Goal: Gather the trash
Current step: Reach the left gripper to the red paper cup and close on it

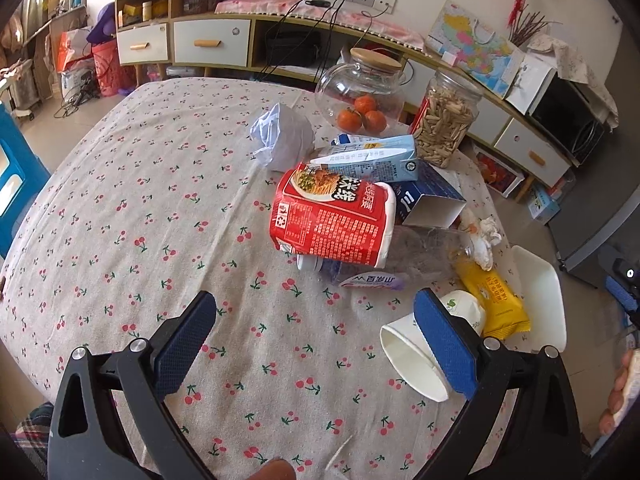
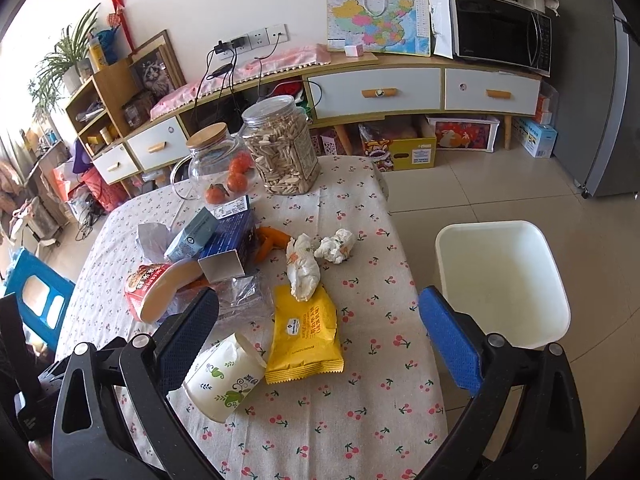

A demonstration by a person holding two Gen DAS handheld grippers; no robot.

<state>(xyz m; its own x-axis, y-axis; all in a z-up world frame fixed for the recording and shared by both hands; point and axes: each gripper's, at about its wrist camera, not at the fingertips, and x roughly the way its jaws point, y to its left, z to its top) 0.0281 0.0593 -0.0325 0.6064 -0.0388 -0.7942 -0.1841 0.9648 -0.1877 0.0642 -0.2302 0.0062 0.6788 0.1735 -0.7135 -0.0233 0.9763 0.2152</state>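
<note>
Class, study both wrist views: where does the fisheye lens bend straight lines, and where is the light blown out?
Left wrist view: the cabinet curves into an arch, dark vignette fills the corners, and the open left gripper looks oversized. Right wrist view: the upper left edge near the plant is washed out, the white bin is very bright, and the floor tiles bow.

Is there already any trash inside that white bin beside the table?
No: in the right wrist view the white bin shows only its bare inside, while the trash lies on the table.
</note>
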